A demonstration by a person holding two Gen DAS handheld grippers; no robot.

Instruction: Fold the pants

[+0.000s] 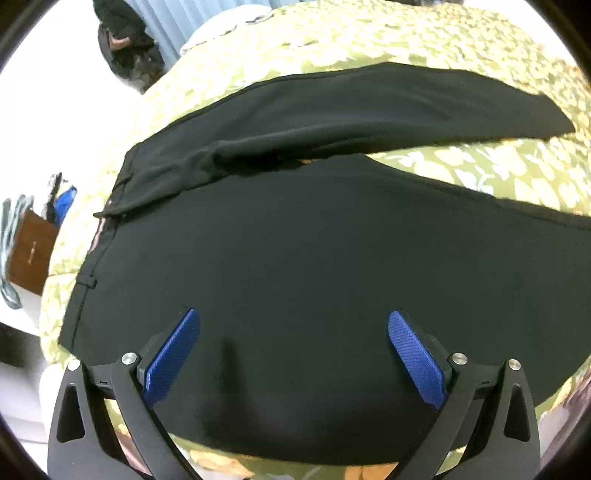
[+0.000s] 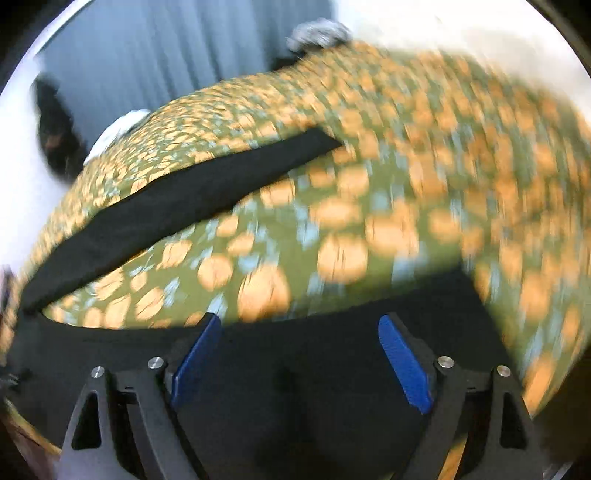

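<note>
Black pants [image 1: 295,240] lie spread flat on a bed with a green and yellow leaf-print cover [image 1: 369,40]. The waistband is at the left, and the two legs run off to the right in a V. My left gripper [image 1: 294,317] hovers open above the near leg close to the waist, with nothing between its blue pads. In the blurred right wrist view the far leg [image 2: 177,199] runs diagonally across the cover, and the near leg [image 2: 295,350] lies under my right gripper [image 2: 299,321], which is open and empty.
The bed's left edge drops to a pale floor, where a brown box [image 1: 31,253] and some blue and grey items sit. A dark bag [image 1: 125,40] leans by the blue-grey curtain [image 2: 166,51] beyond the bed. White bedding [image 2: 317,31] lies at the far end.
</note>
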